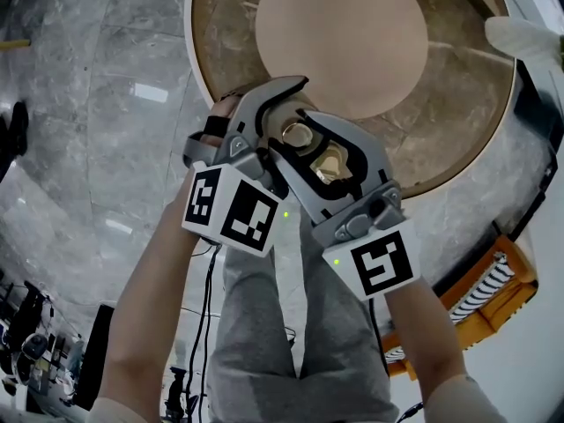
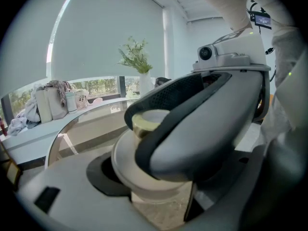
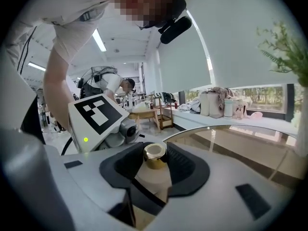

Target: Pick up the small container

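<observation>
Grey marble floor (image 1: 97, 113) lies below, with a round glass-topped table (image 1: 480, 104) on a wooden base just ahead, and both tools are held up in the air near its rim, crossed tightly over one another. The left gripper (image 1: 286, 113) has its grey fingers (image 2: 72, 191) clamped on the small pale round container with a shiny gold cap (image 1: 300, 134), pressing on the wide cream body, which fills the space between the black pads in the left gripper view. The right gripper (image 3: 155, 163) reaches in from the other side; its fingers stand apart with the gold cap (image 3: 155, 154) between them, a dark gap showing on the cap's left side, so they do not press on it. Behind, a long window ledge carries a green plant in a white vase (image 2: 137, 61) and a few pale bags (image 2: 48, 105). An orange and black frame (image 1: 507, 276) sits on the floor beside the person's right forearm.
</observation>
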Demonstrator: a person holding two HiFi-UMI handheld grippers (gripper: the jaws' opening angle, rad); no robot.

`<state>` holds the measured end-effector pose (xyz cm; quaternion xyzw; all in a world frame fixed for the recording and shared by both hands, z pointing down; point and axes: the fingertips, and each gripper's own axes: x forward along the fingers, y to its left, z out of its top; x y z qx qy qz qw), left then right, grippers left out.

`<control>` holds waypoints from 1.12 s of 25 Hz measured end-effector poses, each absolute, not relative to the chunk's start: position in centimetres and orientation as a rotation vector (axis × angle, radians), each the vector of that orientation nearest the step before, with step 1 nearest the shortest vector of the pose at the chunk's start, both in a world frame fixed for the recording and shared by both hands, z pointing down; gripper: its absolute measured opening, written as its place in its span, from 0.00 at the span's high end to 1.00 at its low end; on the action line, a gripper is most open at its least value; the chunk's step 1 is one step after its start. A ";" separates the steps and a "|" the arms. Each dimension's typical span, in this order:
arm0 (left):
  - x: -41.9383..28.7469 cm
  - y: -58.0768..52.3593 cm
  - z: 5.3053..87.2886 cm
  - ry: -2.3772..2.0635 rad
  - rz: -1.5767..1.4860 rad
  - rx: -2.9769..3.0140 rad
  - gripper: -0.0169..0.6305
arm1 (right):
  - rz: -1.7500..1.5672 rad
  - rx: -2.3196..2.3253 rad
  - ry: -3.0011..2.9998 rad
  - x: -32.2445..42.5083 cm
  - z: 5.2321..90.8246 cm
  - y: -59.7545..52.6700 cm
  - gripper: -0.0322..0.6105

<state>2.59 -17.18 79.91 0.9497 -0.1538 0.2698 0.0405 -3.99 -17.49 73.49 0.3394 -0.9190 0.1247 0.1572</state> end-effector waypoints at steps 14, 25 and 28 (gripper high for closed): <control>2.7 -17.1 79.9 -0.465 0.823 2.909 0.45 | 0.313 1.127 -2.646 -3.6 73.4 -17.5 0.73; 3.2 -17.1 78.7 -0.460 0.820 2.878 0.45 | 0.364 1.091 -2.625 -3.1 72.3 -17.4 0.73; 3.3 -17.2 77.5 -0.455 0.808 2.879 0.45 | 0.360 1.081 -2.626 -3.0 71.2 -17.6 0.73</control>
